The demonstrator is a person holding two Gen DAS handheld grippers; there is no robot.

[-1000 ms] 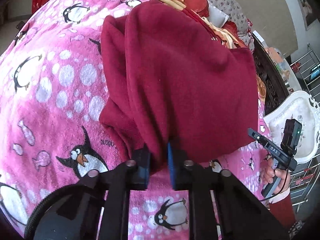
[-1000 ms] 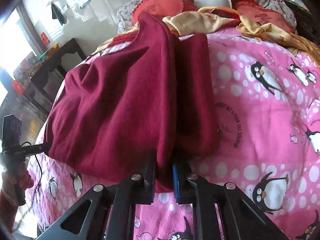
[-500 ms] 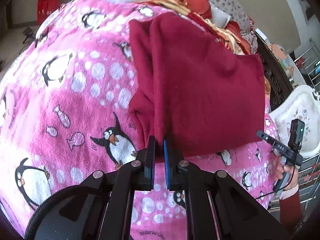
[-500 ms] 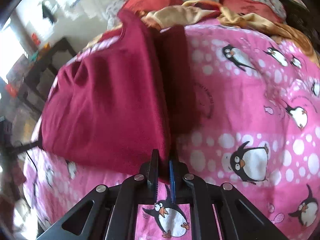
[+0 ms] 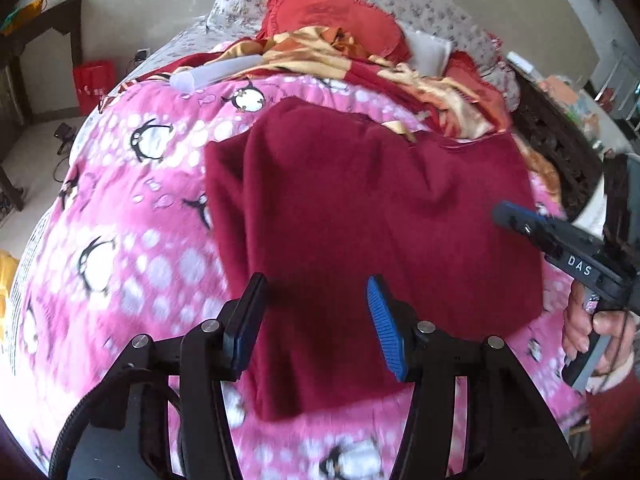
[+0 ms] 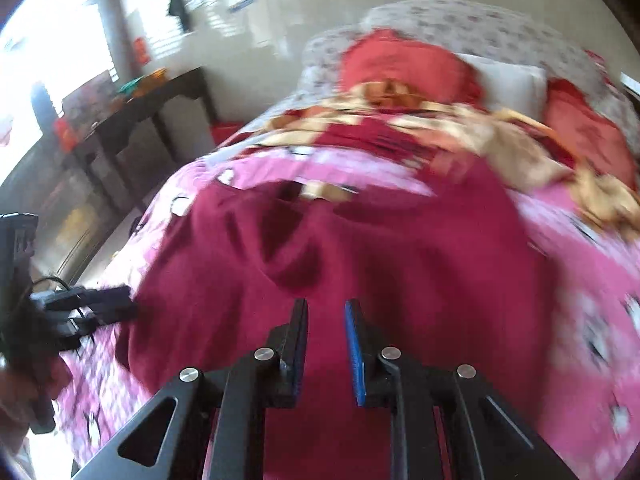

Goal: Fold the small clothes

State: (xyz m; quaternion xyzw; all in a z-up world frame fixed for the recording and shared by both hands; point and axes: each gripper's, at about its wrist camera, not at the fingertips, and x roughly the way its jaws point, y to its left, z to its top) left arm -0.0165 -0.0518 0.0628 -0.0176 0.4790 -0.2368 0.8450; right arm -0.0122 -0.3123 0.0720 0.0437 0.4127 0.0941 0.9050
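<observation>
A dark red fleece garment [image 5: 372,216] lies folded on the pink penguin blanket [image 5: 132,216]; it also shows in the right wrist view [image 6: 400,264]. My left gripper [image 5: 316,292] is open and empty, its fingers spread just above the garment's near edge. My right gripper [image 6: 326,312] is open with a narrower gap, empty, over the garment's near edge. The right gripper also shows at the right in the left wrist view [image 5: 508,214]. The left gripper shows at the left in the right wrist view [image 6: 120,304]. The right wrist view is blurred.
Red pillows [image 5: 336,16] and a gold and red quilt [image 5: 440,84] lie at the head of the bed. A dark wooden table [image 6: 132,120] stands by the bed's left side. A dark carved cabinet [image 5: 560,148] stands on the right.
Both grippers were shut on the garment's near edge; now both have let go and opened. The garment lies flatter on the blanket. Both cameras have pulled back and tilted up.
</observation>
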